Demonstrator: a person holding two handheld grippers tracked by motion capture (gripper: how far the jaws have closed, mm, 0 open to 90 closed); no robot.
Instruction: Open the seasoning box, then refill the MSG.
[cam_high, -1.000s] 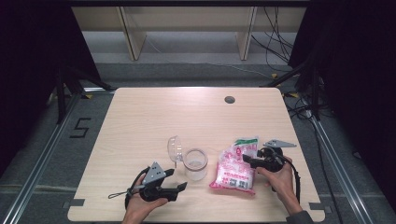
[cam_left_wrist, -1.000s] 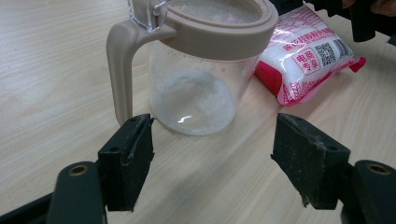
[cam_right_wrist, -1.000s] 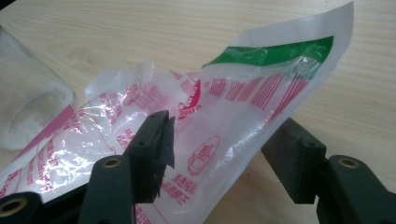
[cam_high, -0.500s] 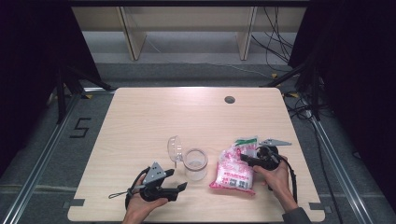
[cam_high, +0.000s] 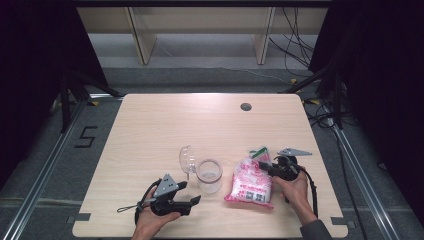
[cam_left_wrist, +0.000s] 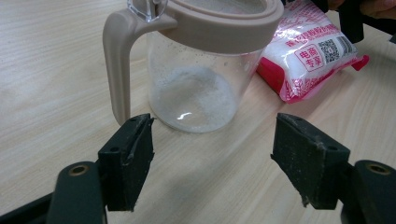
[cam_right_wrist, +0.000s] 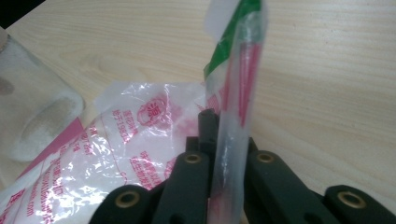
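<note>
Pinching bag (cam_right_wrist: 140, 144) edge, right tool (cam_right_wrist: 219, 135) (clamped)

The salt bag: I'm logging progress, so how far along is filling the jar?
Done: the jar stands with its flip lid open and a little white powder at the bottom. In hand: the right gripper has just closed on the bag top. Left: lifting and pouring; the left gripper waits open.

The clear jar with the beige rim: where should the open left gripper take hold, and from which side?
Grip the jar by its beige handle, coming in level from the left gripper's near side. The handle stands out from the wall, narrow enough to fit between the jaws.
</note>
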